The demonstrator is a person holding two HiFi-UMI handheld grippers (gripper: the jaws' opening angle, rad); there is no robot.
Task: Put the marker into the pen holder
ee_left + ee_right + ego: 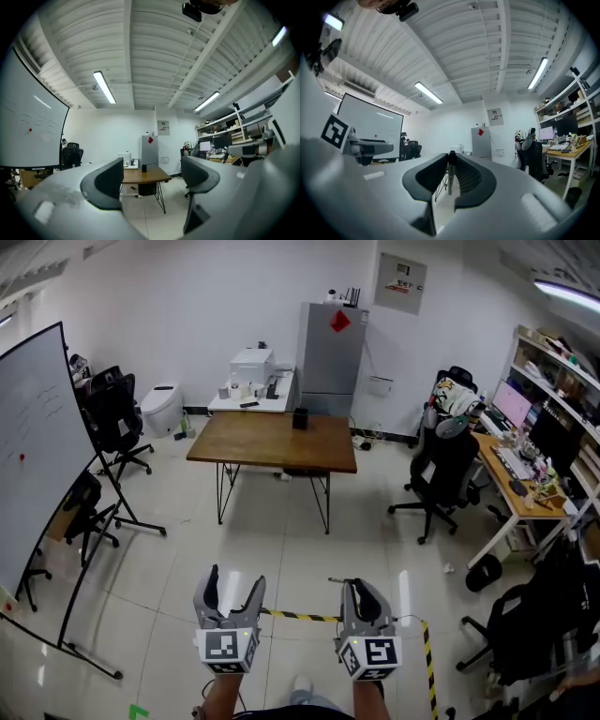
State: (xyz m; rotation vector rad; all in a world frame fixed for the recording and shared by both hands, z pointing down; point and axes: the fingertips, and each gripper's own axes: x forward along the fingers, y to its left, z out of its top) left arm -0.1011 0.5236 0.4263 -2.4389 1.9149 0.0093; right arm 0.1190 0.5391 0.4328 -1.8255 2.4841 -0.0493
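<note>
1. Check the tongs. The left tongs stand wide apart with nothing between the pads. The right tongs are fully closed, pad against pad, and grip nothing. You hold both low at the bottom centre of the head view, over the tiled floor and just short of a strip of yellow-black tape.

2. Locate the task items. No view shows the marker, so its position cannot be given. A small black container stands on the far edge of the wooden table, upper centre of the head view; judge it to be the pen holder. It is well apart from both tongs.

3. Assess progress. Nothing is done: the marker is not found or picked up, and nothing has gone into the holder. Finding, grasping, carrying and inserting all remain.

4. Note markings.
- The cube on each of the tongs bears a coded black-and-white square, not text.
- The grey refrigerator carries a red diamond sticker; its character is too small to read.
- The whiteboard, left edge, shows faint illegible strokes.
</note>
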